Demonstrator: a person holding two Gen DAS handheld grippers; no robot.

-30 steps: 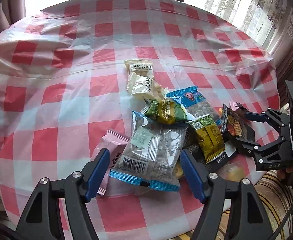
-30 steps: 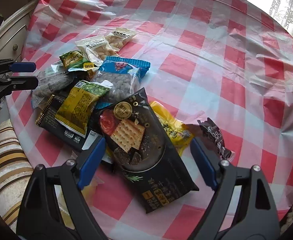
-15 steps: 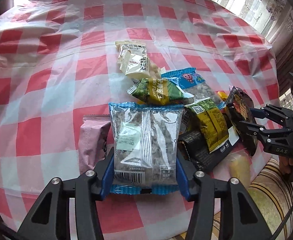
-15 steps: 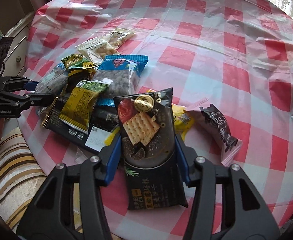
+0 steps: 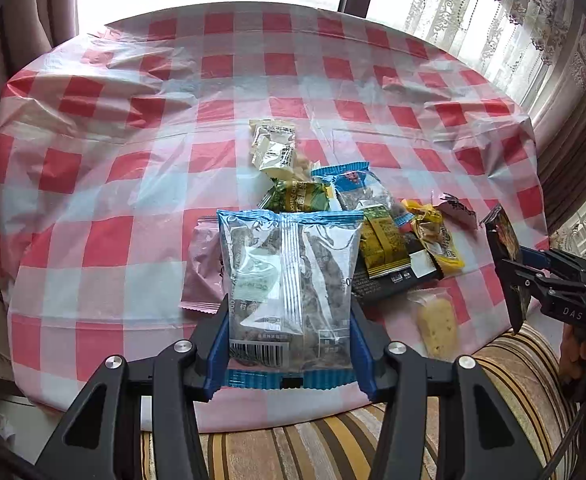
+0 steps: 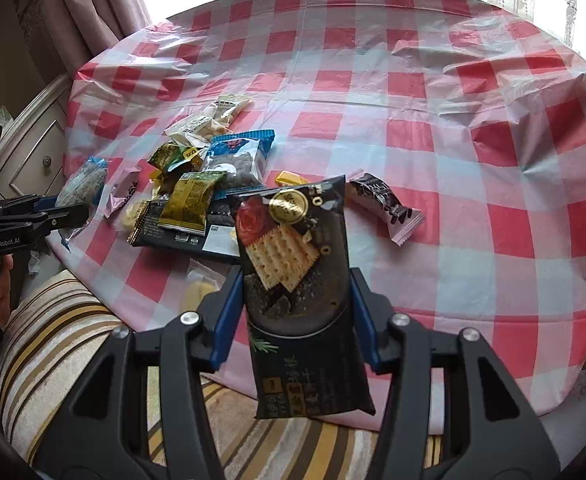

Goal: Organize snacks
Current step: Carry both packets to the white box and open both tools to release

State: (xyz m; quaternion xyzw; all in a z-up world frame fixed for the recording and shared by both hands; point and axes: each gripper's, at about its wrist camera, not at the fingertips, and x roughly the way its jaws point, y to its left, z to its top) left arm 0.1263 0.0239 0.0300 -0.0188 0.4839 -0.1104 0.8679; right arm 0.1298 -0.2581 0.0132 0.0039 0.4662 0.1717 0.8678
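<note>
- My left tongs (image 5: 289, 344) are clamped on the clear blue-edged snack bag (image 5: 289, 280), lifted over the checked table's (image 5: 113, 184) near edge.
- My right tongs (image 6: 293, 316) grip the black cracker packet (image 6: 297, 280), held off the snack pile (image 6: 189, 196).

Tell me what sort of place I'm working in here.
Most likely a home dining or living room: a round table under a red-checked plastic tablecloth, lace curtains at a bright window, and a striped upholstered seat at the table's near edge.
</note>
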